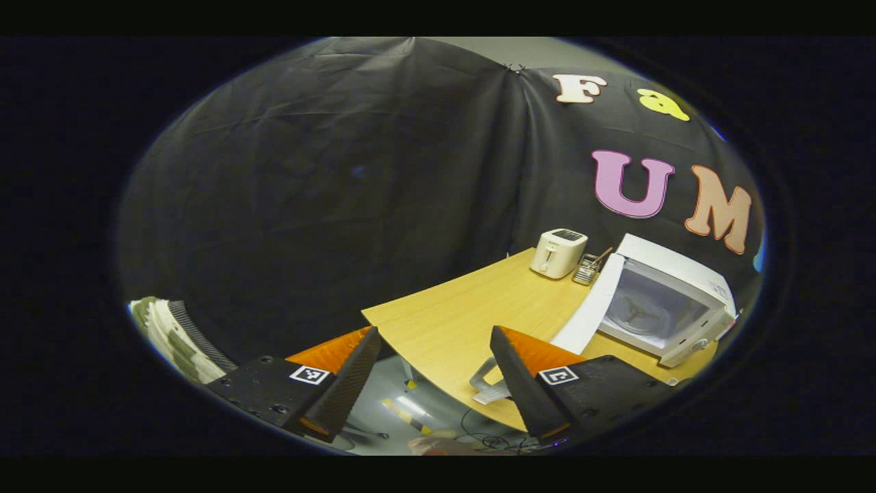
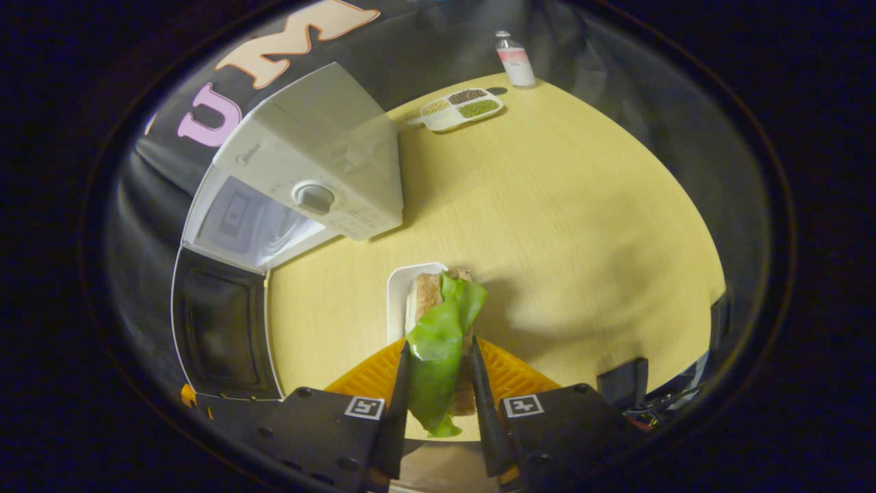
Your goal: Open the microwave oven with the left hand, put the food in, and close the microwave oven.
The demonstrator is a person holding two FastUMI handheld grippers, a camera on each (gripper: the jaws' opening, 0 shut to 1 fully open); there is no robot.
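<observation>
Food (image 2: 438, 342), a sandwich with a loose green lettuce leaf, sits pinched between the fingers of the right gripper (image 2: 438, 404), its far end over a small white tray (image 2: 398, 294) on the wooden table (image 2: 582, 226); whether it is lifted clear of the tray I cannot tell. To the left and farther off stands the microwave oven (image 2: 308, 171), its door (image 2: 219, 329) swung fully open toward the near left, the cavity bright and unobstructed. In the left gripper view the left gripper (image 1: 432, 383) hangs with its jaws spread wide and nothing between them, well back from the table edge, with a toaster (image 1: 558, 252) beyond on the far side. Main risk, as I judge it, is the grip itself: the fingers seem to bear largely on the limp leaf, so the bread could slide out or the layers could part while the load travels leftward. A second hazard is the open door, which juts into the path; a low swing could catch its edge. Entering the cavity tilted might also drag the leaf on the rim. Closing afterwards needs the left gripper brought a good way in.
</observation>
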